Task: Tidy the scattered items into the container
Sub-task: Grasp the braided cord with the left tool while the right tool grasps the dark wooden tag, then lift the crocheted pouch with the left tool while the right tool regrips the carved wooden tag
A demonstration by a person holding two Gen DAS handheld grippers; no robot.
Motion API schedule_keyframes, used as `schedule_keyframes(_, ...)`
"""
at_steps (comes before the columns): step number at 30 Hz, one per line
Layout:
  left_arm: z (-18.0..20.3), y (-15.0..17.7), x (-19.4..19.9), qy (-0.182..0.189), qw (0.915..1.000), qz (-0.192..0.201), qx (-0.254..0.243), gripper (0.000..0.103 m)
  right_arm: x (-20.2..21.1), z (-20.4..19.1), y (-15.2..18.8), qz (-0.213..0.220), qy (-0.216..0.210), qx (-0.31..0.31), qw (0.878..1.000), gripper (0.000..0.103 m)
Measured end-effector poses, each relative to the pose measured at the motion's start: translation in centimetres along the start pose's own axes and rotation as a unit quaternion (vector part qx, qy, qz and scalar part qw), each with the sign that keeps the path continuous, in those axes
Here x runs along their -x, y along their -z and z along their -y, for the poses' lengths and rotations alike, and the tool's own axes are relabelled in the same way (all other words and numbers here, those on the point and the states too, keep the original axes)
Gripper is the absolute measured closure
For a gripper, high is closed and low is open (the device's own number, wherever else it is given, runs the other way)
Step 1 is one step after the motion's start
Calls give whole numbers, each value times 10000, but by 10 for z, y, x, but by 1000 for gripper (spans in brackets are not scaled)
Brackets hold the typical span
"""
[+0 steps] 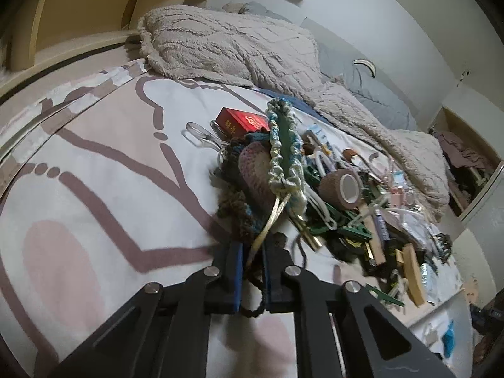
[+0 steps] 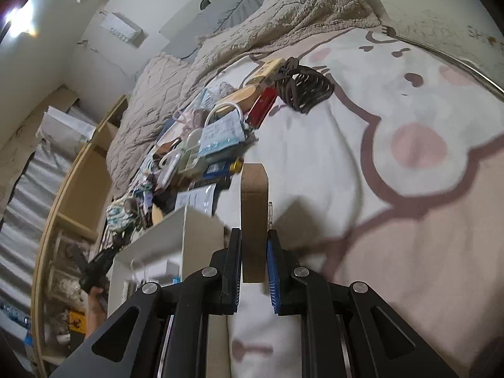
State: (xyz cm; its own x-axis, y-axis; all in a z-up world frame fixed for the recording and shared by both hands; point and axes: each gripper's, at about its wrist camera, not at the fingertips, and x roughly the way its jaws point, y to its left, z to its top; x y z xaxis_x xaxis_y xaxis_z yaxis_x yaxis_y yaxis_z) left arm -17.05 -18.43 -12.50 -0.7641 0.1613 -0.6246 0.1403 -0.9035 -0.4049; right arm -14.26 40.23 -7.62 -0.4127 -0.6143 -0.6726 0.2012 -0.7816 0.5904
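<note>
A heap of scattered items (image 1: 330, 195) lies on a printed bedspread (image 1: 104, 170): a red box (image 1: 244, 123), a brown tape roll (image 1: 341, 187), cords, clips and a green-and-cream braided cord band (image 1: 283, 145). My left gripper (image 1: 253, 252) is shut on the cream cord tail of that band, at the heap's near edge. In the right wrist view my right gripper (image 2: 254, 245) is shut on a brown cardboard roll (image 2: 254, 208), held beside a white open box (image 2: 163, 245). The heap (image 2: 201, 138) lies beyond it.
A fluffy beige blanket (image 1: 239, 47) and grey pillows (image 1: 371, 85) lie at the back of the bed. A coiled black cable (image 2: 304, 86) lies on the bedspread. Wooden shelves (image 2: 78, 189) stand beside the bed. A shelf unit (image 1: 94, 9) stands beyond the bed's far end.
</note>
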Motion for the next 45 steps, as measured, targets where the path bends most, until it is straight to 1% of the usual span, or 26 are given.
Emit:
schedule_keyframes(3, -5, 4, 12, 184, 9997, -50, 181, 95, 11, 1, 13, -58, -37, 12, 10000, 87)
schedule_keyframes(6, -6, 10, 24, 297, 9992, -150, 237, 95, 16, 2, 23, -136, -117, -60, 9998, 87)
schedule_keyframes(11, 5, 25, 44, 393, 9983, -441, -19, 95, 19, 2, 32, -144, -77, -57, 9998, 87)
schedule_keyframes(17, 19, 57, 72, 371, 9940, -898, -495, 95, 14, 2, 32, -140, 22, -60, 9999, 87)
schedule_keyframes(20, 21, 71, 88, 425, 9921, -1053, -540, 95, 13, 4, 30, -103, 90, -53, 9999, 87)
schedule_keyframes(23, 24, 78, 103, 509, 9908, -1130, -549, 95, 12, 7, 28, -45, 203, -75, 9998, 85)
schedule_keyframes(24, 25, 78, 108, 477, 9910, -1121, -551, 92, 11, 8, 27, -30, 261, -73, 9996, 85)
schedule_keyframes(25, 26, 78, 113, 435, 9918, -1072, -543, 79, 11, 9, 27, -17, 311, -70, 9995, 84)
schedule_keyframes(26, 26, 77, 118, 387, 9929, -991, -526, 69, 11, 11, 27, -1, 385, -64, 9992, 83)
schedule_keyframes(27, 25, 75, 124, 333, 9944, -876, -498, 49, 11, 12, 27, 16, 466, -47, 9989, 82)
schedule_keyframes(28, 25, 73, 129, 305, 9956, -742, -479, 45, 11, 12, 28, 40, 546, -21, 9985, 80)
schedule_keyframes(30, 26, 66, 136, 225, 9967, -575, -525, 45, 11, 12, 29, 83, 750, 100, 9971, 76)
schedule_keyframes(32, 31, 58, 138, -27, 9969, -346, -711, 45, 10, 12, 31, 135, 901, 251, 9955, 73)
schedule_keyframes(34, 34, 50, 133, -312, 9953, -263, -883, 45, 8, 10, 33, 182, 1023, 415, 9937, 69)
schedule_keyframes(35, 36, 45, 128, -455, 9940, -276, -951, 45, 7, 9, 34, 203, 1074, 519, 9927, 66)
schedule_keyframes(38, 38, 38, 110, -617, 9913, -444, -1071, 45, 3, 2, 39, 270, 1252, 870, 9879, 61)
schedule_keyframes(40, 40, 35, 93, -911, 9862, -673, -1209, 45, 2, 1, 41, 345, 1299, 978, 9861, 59)
schedule_keyframes(42, 39, 32, 77, -1139, 9813, -866, -1289, 45, 0, 2, 43, 332, 1214, 975, 9873, 53)
schedule_keyframes(45, 42, 23, 65, -1063, 9824, -910, -1236, 45, -6, -5, 48, 334, 1313, 1265, 9827, 43)
